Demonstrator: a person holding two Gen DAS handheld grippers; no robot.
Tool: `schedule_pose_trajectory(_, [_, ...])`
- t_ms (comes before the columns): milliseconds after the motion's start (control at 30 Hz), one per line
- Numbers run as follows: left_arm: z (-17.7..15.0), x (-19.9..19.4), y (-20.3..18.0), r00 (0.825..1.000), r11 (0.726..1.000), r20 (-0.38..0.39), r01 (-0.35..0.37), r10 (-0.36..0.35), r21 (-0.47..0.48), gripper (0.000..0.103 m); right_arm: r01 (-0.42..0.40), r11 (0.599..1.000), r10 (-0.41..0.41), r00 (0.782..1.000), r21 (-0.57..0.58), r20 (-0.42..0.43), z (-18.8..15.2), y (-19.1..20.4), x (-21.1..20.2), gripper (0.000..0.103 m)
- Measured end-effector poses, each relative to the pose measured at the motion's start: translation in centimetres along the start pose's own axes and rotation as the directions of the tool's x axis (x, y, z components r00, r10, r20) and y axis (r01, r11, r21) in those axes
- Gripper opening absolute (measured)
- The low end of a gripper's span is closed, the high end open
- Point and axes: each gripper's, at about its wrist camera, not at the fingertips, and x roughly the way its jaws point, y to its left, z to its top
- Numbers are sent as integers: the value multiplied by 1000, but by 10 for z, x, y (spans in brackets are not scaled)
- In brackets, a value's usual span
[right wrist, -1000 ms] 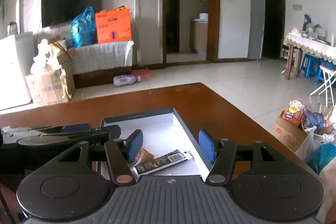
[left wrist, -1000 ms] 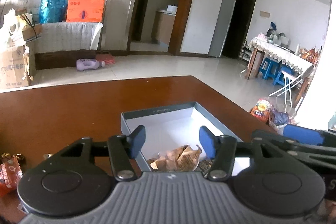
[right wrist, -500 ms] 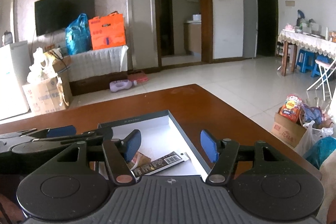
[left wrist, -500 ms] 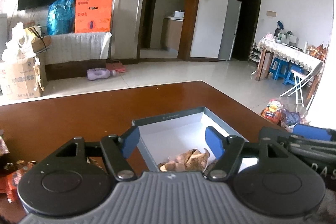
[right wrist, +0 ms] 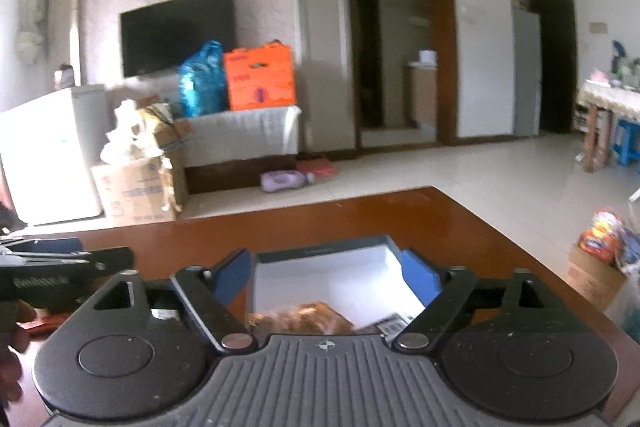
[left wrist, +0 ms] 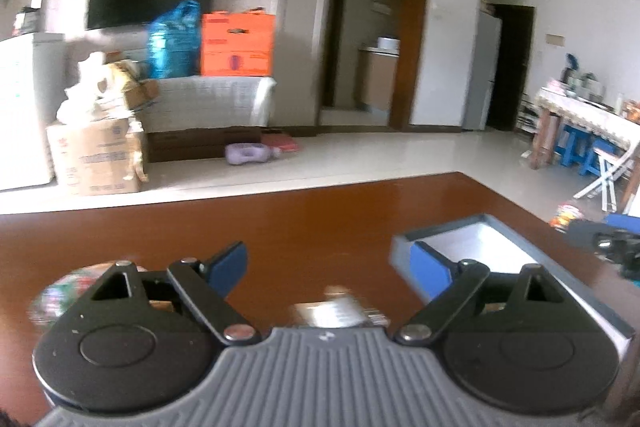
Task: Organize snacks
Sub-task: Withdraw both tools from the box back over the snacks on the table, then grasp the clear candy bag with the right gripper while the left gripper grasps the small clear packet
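A grey box [right wrist: 320, 275] with a white inside sits on the brown table [right wrist: 360, 215]. It holds a tan snack packet [right wrist: 304, 319] and a dark bar wrapper [right wrist: 392, 321]. My right gripper [right wrist: 328, 273] hovers over the box, its jaws opening wide with nothing between the pads. In the left wrist view the box [left wrist: 480, 239] lies to the right. My left gripper [left wrist: 332, 269] is over bare table left of it, jaws opening and holding nothing. A blurred silvery packet [left wrist: 340, 311] lies just below it, and a colourful snack [left wrist: 60, 291] sits at the far left.
The left gripper's body [right wrist: 60, 275] reaches in from the left of the right wrist view, the right gripper's tip [left wrist: 608, 239] from the right of the left wrist view. Beyond the table's far edge lie a tiled floor, cardboard boxes [right wrist: 136, 187] and snack bags [right wrist: 600, 239].
The left gripper swung left, away from the box, and both grippers' jaws spread wider. The right gripper stayed over the box, tilting up slightly.
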Motion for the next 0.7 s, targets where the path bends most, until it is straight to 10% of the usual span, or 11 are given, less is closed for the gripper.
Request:
schedule_pose_trajectory(367, [-26, -37, 114, 994, 994, -46, -100, 99, -34, 89, -23, 953, 40, 998, -302, 51, 4, 64, -4, 103])
schedule_pose_trajectory(533, [-32, -43, 137, 992, 993, -57, -114, 111, -44, 89, 96, 995, -94, 963, 5, 252, 25, 18, -29, 103])
schedule_pose_trajectory(700, [-33, -49, 154, 989, 988, -54, -140, 136, -65, 89, 44, 996, -59, 977, 78, 207, 27, 7, -23, 103])
